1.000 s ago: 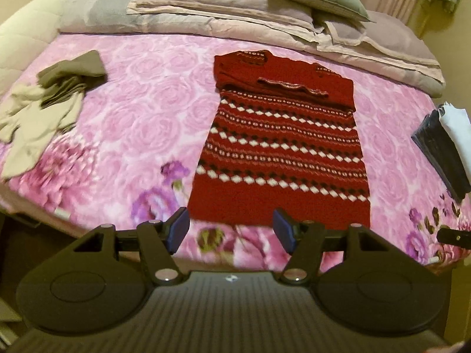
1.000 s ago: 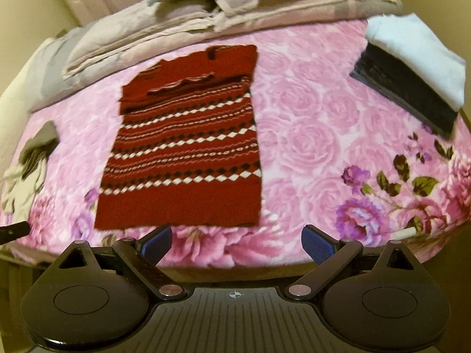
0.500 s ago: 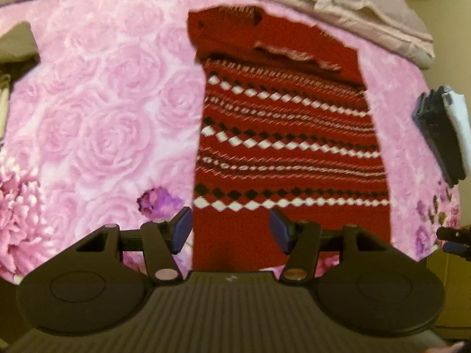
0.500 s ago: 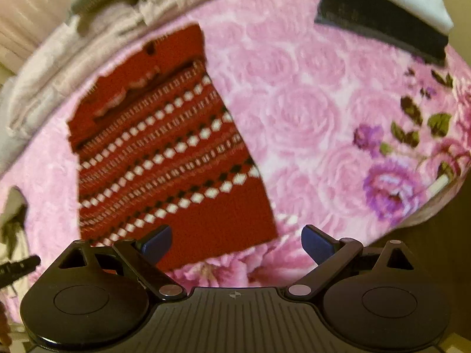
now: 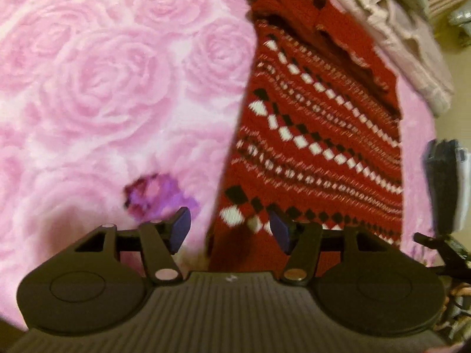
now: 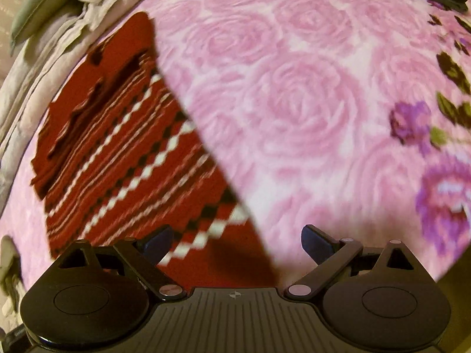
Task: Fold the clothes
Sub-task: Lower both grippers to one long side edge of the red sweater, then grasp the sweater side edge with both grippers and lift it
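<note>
While both tongs point steeply down at the bed, the red knitted sweater with white and black diamond bands lies flat on the pink rose-patterned plush blanket, its top end towards the beige folded bedding. The left tongs stand partly open over the sweater's near left corner, one blue pad above the blanket and the other above the knit, gripping nothing. The right tongs stand wide open over the near right corner, also empty. A dark folded garment stack sits near the bed's right edge
</note>
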A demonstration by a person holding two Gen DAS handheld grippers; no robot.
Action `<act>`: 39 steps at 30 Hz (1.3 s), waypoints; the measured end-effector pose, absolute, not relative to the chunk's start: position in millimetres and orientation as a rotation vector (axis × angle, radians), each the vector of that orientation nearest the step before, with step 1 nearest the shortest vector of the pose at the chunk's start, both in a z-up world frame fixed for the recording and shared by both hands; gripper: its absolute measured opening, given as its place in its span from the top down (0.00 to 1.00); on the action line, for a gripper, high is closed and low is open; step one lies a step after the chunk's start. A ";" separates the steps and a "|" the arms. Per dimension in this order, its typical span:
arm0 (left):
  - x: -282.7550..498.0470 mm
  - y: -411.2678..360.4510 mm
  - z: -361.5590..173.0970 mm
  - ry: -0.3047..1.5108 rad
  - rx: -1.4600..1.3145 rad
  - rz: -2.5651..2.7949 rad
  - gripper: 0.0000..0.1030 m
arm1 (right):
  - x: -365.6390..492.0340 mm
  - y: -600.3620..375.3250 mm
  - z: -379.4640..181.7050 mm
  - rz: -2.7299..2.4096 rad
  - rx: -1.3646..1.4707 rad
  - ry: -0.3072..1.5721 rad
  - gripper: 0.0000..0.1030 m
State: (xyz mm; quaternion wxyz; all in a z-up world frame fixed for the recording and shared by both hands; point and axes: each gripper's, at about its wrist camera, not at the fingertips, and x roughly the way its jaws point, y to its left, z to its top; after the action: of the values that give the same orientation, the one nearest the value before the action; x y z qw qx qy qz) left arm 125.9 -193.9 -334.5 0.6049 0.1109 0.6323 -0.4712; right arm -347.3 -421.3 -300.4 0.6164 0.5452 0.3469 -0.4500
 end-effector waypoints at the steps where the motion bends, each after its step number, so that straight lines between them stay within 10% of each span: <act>1: 127.2 -193.5 -338.7 1.463 0.231 -1.115 0.48 | -351.6 -424.9 -305.0 -1.011 1.258 0.772 0.06; 25: 138.8 -184.3 -387.4 1.617 -0.191 -1.264 0.58 | -355.8 -463.5 -371.0 -0.397 1.369 0.608 0.54; 30: 127.2 -164.1 -394.8 1.694 -0.242 -1.239 0.68 | -374.6 -453.0 -378.7 -0.307 1.456 0.652 0.55; 33: 125.5 -163.7 -396.5 1.682 -0.204 -1.211 0.95 | -374.2 -450.5 -379.8 -0.341 1.470 0.665 0.75; 34: 125.1 -164.9 -393.5 1.663 -0.183 -1.228 0.95 | -372.8 -450.8 -380.4 -0.357 1.473 0.672 0.91; 39: 128.2 -159.2 -373.1 1.586 -0.160 -1.307 0.96 | -368.2 -451.7 -364.7 -0.386 1.390 0.686 0.94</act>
State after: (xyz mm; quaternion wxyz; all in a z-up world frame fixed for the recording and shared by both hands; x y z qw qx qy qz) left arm 128.2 -159.2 -373.1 0.5142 -0.0667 0.6600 -0.5436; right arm -368.2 -451.7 -364.7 0.6977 0.6233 0.3078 -0.1729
